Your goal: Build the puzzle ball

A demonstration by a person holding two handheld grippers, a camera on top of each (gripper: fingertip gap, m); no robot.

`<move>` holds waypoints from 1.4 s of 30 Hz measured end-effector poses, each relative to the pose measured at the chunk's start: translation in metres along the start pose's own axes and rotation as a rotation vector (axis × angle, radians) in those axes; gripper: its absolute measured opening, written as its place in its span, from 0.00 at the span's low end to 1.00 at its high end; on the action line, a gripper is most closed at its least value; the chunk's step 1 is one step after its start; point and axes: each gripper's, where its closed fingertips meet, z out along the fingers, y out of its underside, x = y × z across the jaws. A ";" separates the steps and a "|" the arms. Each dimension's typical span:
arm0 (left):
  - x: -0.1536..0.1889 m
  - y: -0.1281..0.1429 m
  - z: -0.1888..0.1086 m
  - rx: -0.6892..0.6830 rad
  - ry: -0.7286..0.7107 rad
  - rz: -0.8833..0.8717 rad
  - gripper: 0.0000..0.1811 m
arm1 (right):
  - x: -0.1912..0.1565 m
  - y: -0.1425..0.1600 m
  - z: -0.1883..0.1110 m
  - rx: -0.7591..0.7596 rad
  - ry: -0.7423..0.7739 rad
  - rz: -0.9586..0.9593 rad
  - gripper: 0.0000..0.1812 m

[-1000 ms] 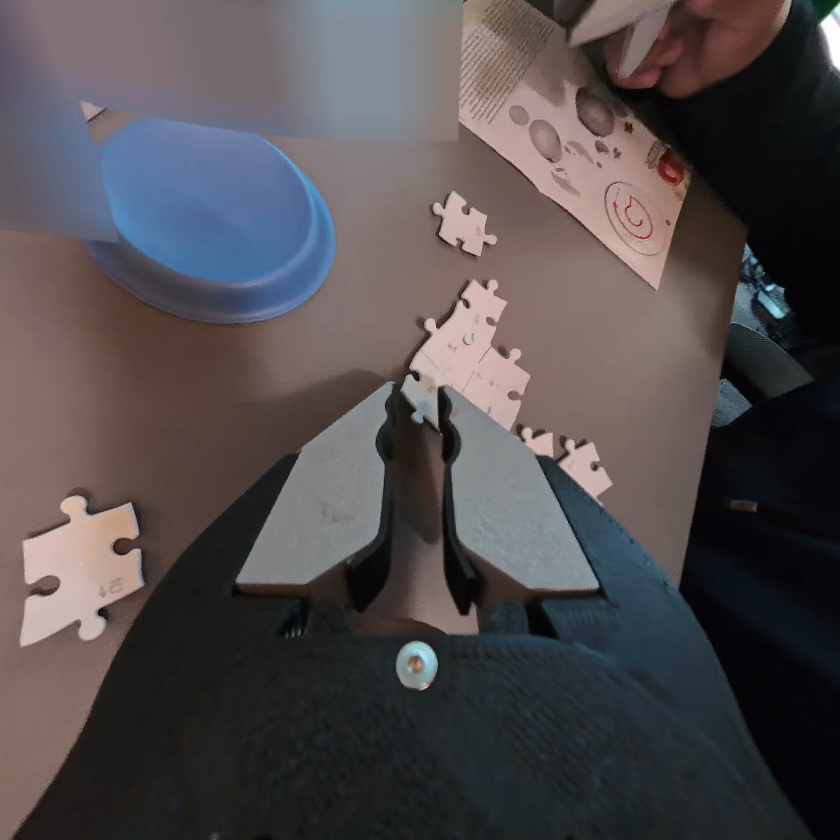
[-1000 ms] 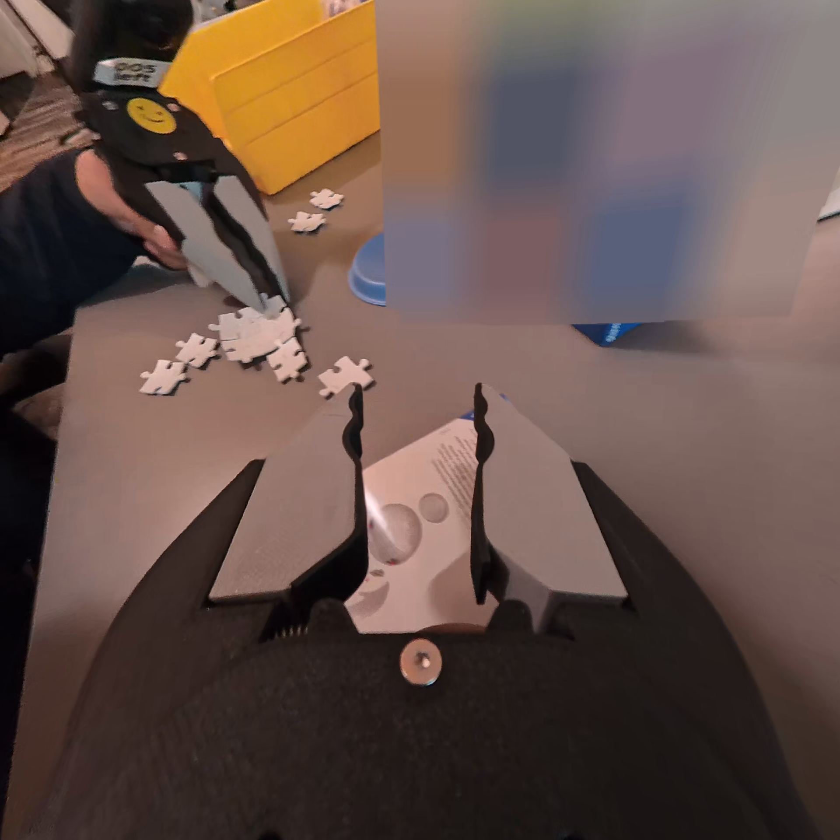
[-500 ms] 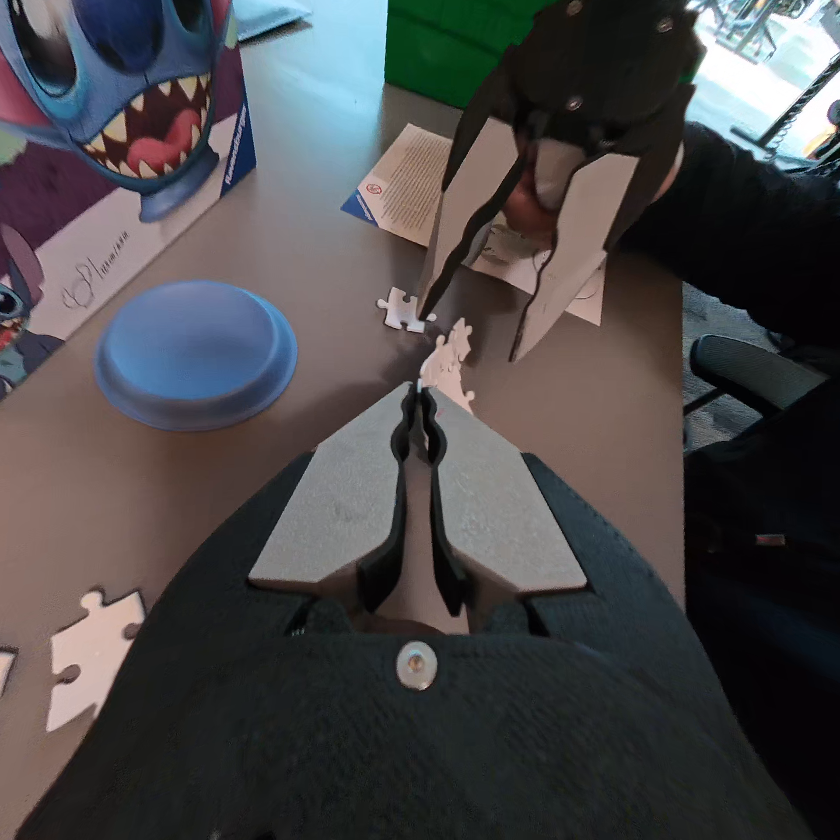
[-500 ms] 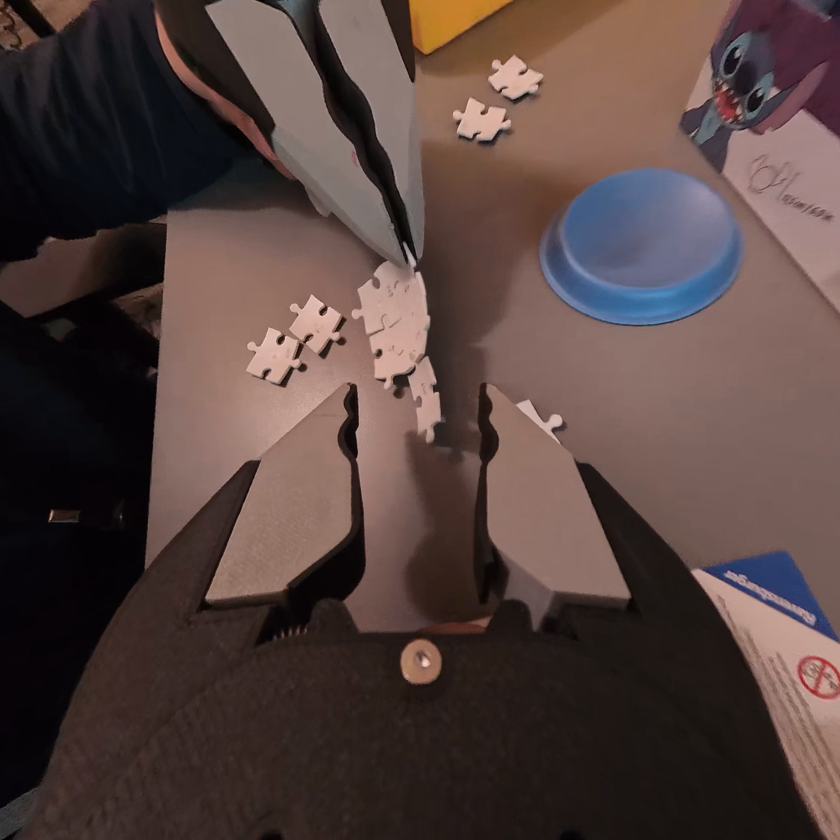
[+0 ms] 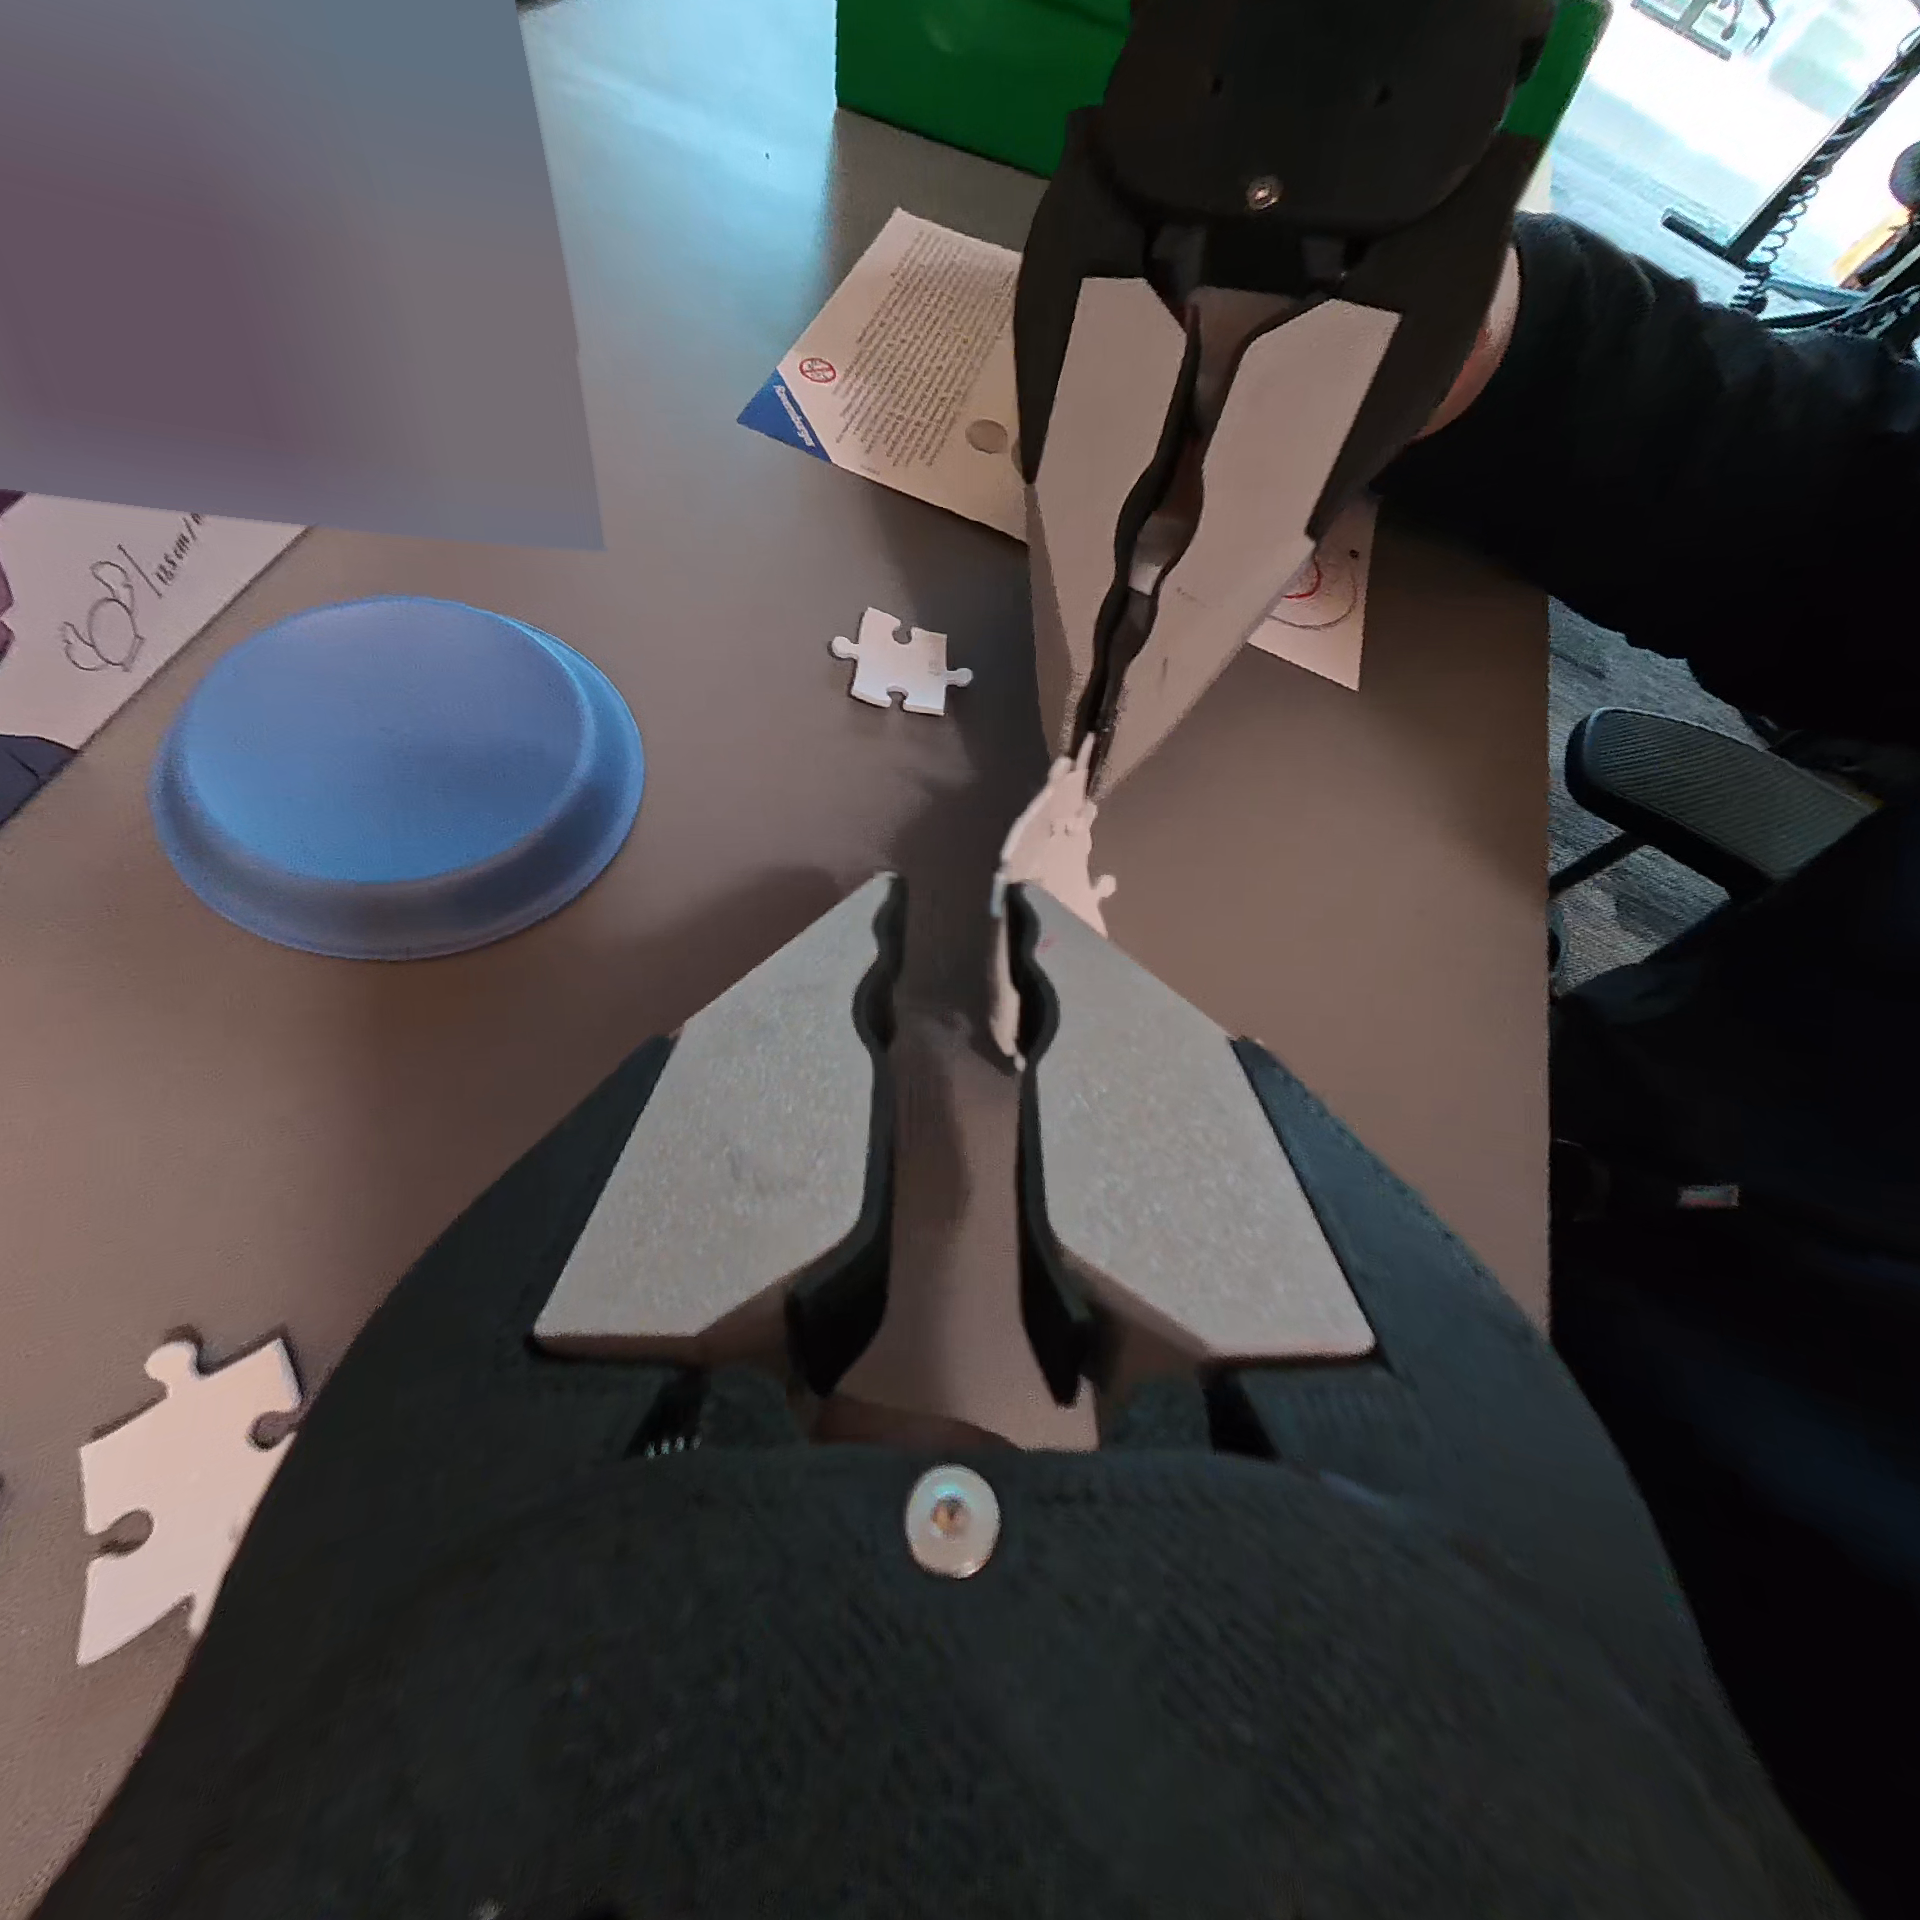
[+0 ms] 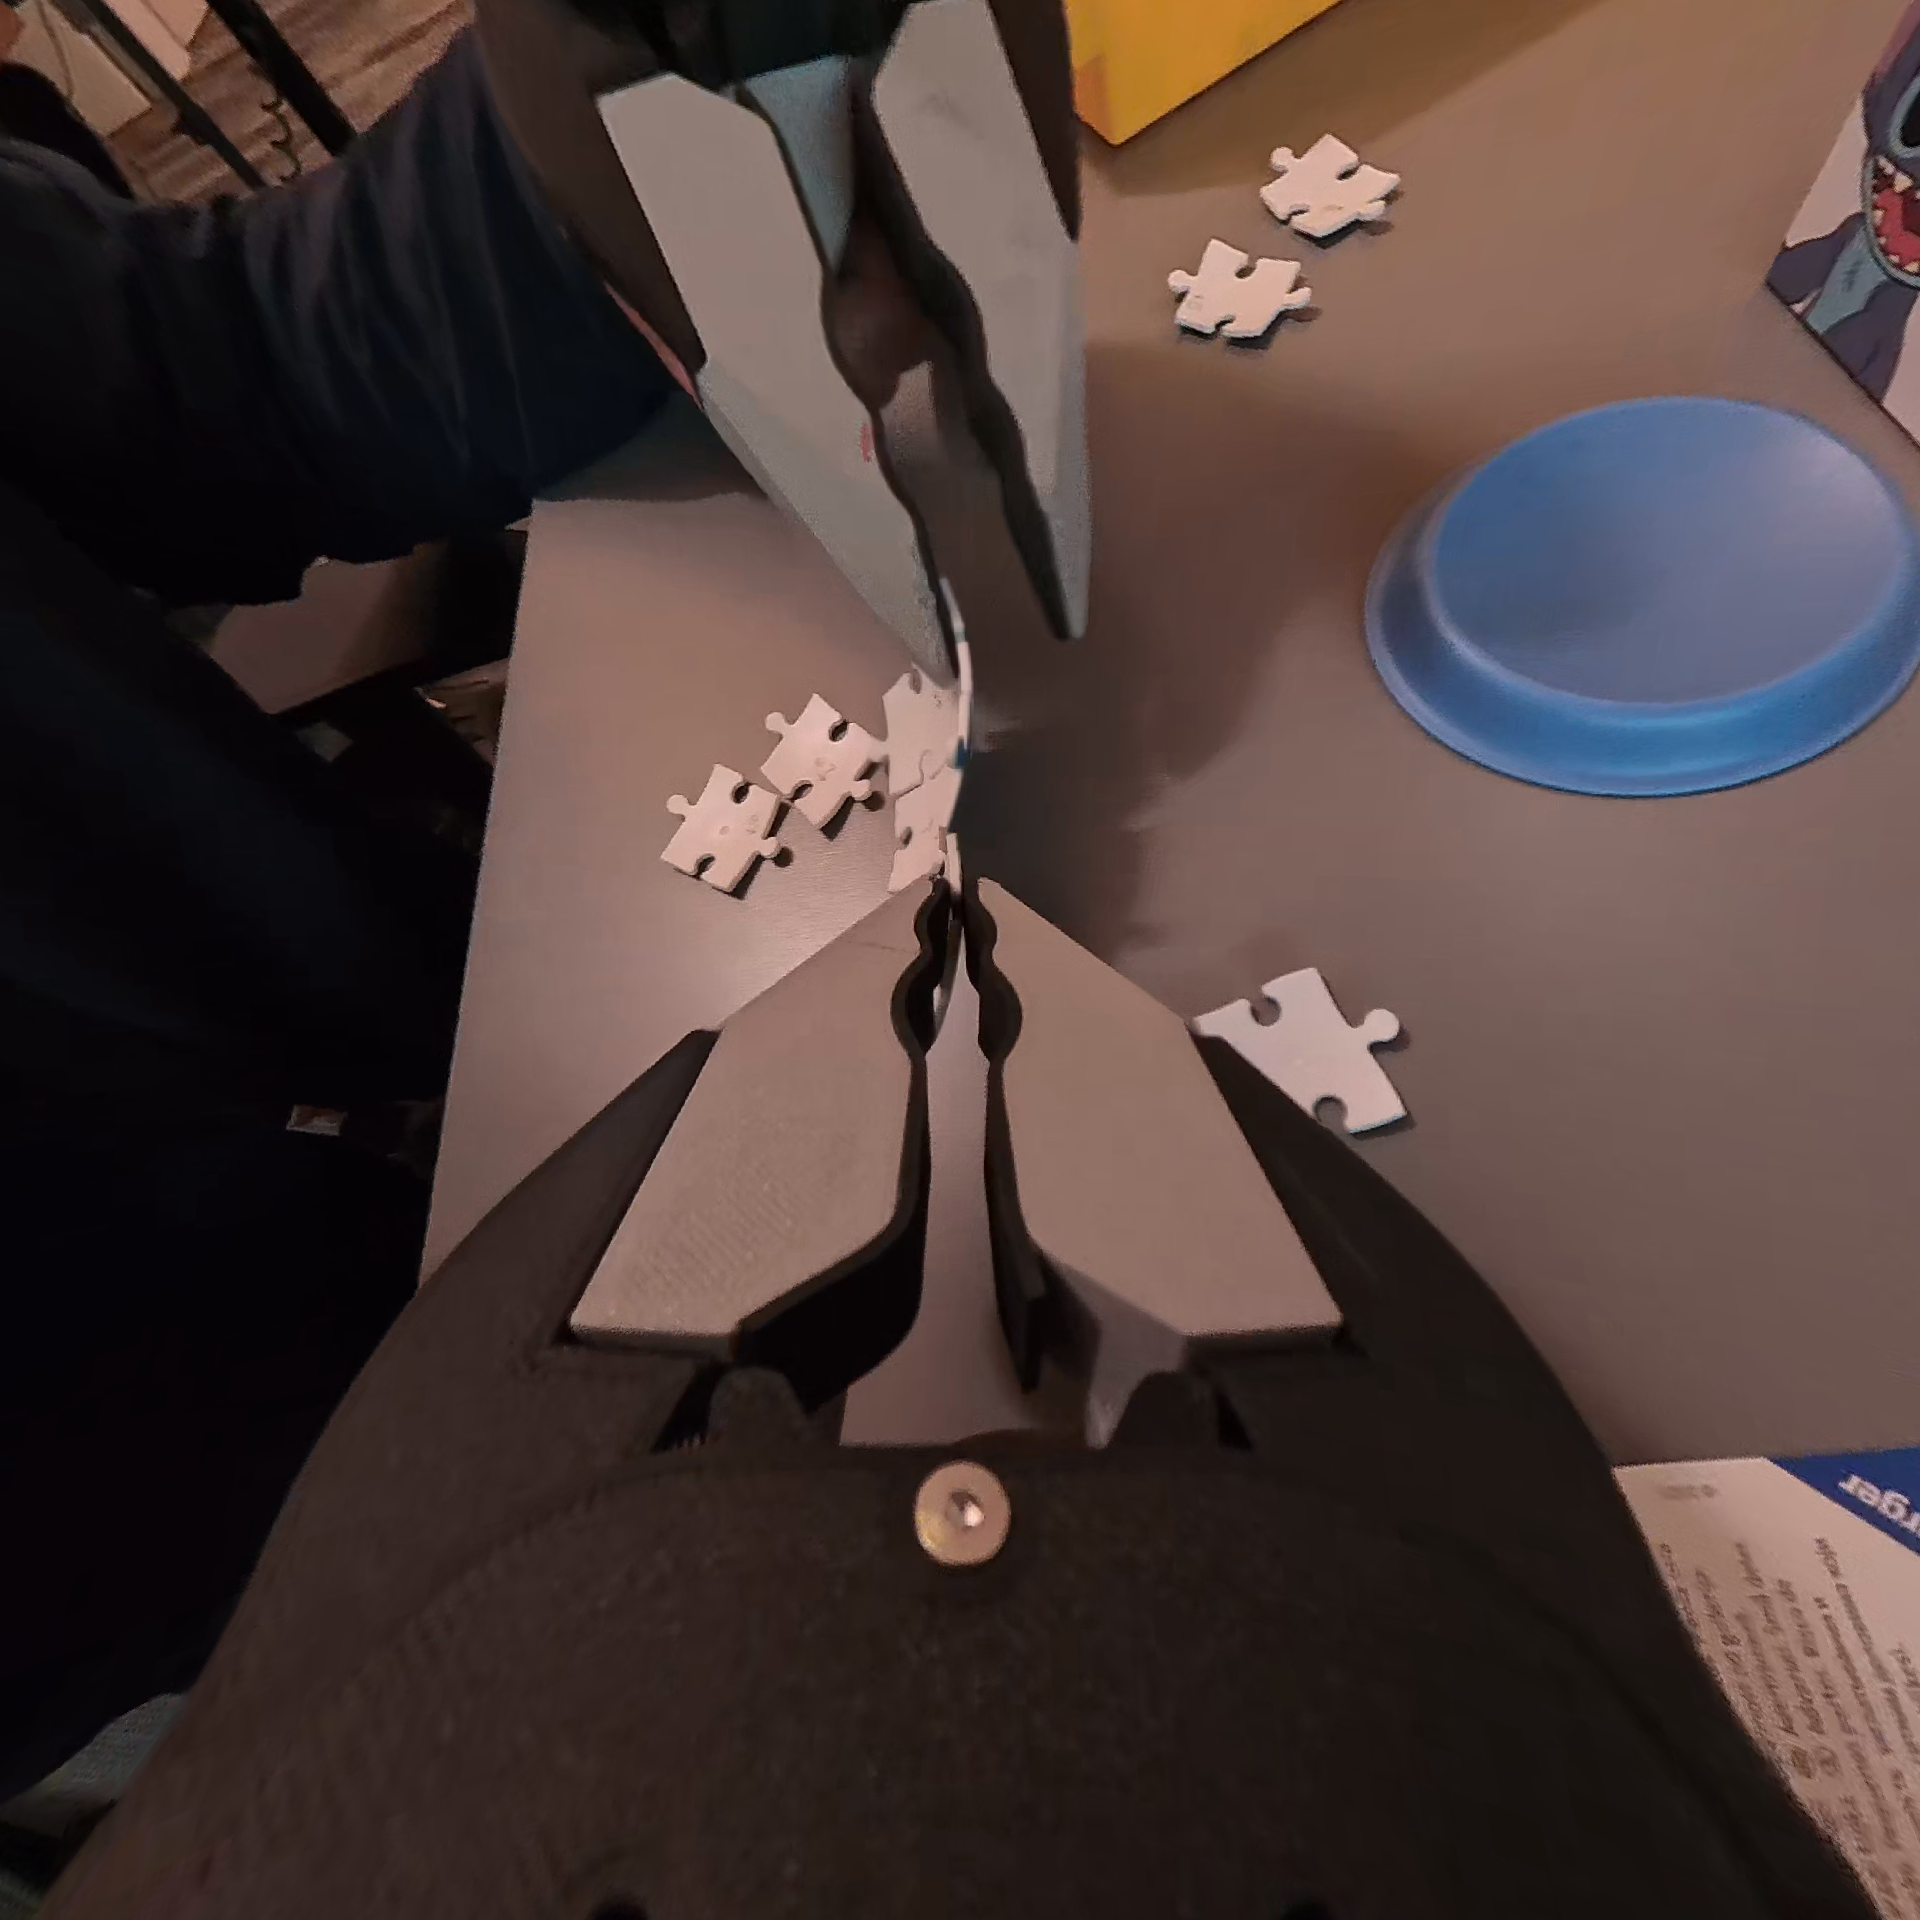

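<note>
A white joined section of several puzzle pieces (image 5: 1055,831) hangs edge-on above the brown table (image 5: 727,540), between my two grippers. My right gripper (image 6: 961,894) is shut on one end of it (image 6: 920,738); it shows in the left wrist view (image 5: 1091,753) coming in from the far side. My left gripper (image 5: 953,899) is open, its jaws a small gap apart, and the section's other end lies against its right finger. The left gripper also shows in the right wrist view (image 6: 1003,644), jaws apart.
A blue dome-shaped base (image 5: 395,774) sits on the table's left. Loose white pieces lie around (image 5: 902,675) (image 5: 177,1475) (image 6: 1314,1049) (image 6: 727,826) (image 6: 1236,286). An instruction sheet (image 5: 914,353), the puzzle box (image 6: 1860,208), a yellow bin (image 6: 1174,52) and a green bin (image 5: 966,73) border the table. An office chair (image 5: 1704,800) stands past the right edge.
My left gripper lifted the joined section off the table, then opened. My right gripper came in from the sheet and shut on the section's far end.
</note>
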 end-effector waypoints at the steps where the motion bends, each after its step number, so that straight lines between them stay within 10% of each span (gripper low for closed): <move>1: 0.001 0.000 0.002 -0.004 0.007 -0.006 0.12 | -0.003 0.000 0.000 0.001 -0.013 -0.005 0.00; 34: 0.054 -0.014 -0.003 0.067 0.298 0.019 0.00 | -0.034 -0.018 -0.014 0.138 -0.281 0.058 0.00; 42: 0.088 -0.032 -0.023 0.176 0.509 0.028 0.00 | -0.071 -0.034 -0.033 0.256 -0.563 0.073 0.00</move>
